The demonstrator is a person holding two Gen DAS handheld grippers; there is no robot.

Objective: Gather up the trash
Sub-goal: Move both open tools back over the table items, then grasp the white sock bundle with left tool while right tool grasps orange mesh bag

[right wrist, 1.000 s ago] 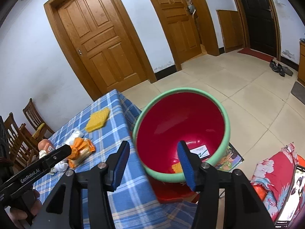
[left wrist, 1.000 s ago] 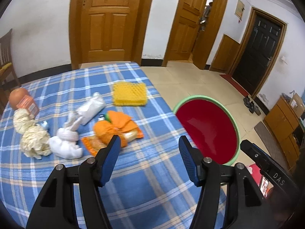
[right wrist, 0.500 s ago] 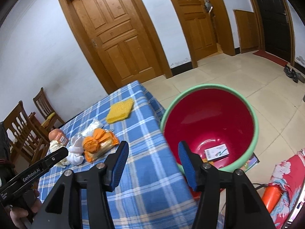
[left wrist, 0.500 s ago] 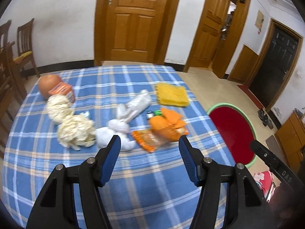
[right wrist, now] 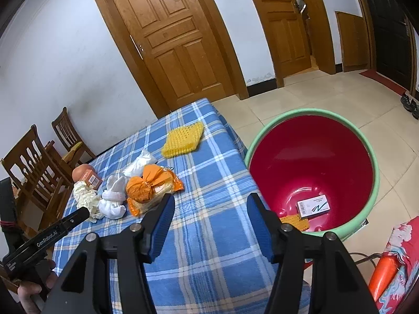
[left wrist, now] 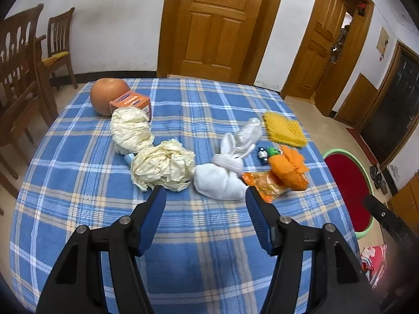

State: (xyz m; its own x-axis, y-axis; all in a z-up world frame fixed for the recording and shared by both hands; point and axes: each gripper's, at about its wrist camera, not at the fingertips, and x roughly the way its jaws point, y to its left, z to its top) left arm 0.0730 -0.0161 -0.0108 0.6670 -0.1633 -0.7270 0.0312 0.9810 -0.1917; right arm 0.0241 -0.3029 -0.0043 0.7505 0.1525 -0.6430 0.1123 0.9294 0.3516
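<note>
Trash lies on the blue plaid table (left wrist: 209, 235): two crumpled cream paper balls (left wrist: 162, 166), a tied white bag (left wrist: 222, 176), an orange bag on an orange wrapper (left wrist: 286, 168), a clear plastic bag (left wrist: 248, 132) and a yellow mesh pad (left wrist: 284, 129). My left gripper (left wrist: 205, 204) is open and empty, just short of the paper ball and white bag. My right gripper (right wrist: 209, 212) is open and empty over the table's right edge. The red bin with a green rim (right wrist: 311, 167) stands on the floor beside the table, holding a small white box (right wrist: 313, 205).
A round orange-brown object (left wrist: 107, 96) and a small orange box (left wrist: 131, 103) sit at the far left of the table. Wooden chairs (left wrist: 23, 73) stand to the left. A red patterned cloth (right wrist: 400, 259) lies on the floor at the right.
My left gripper has swung left from the bin toward the trash pile. My right gripper has drawn back from over the bin toward the table edge. Both stay open.
</note>
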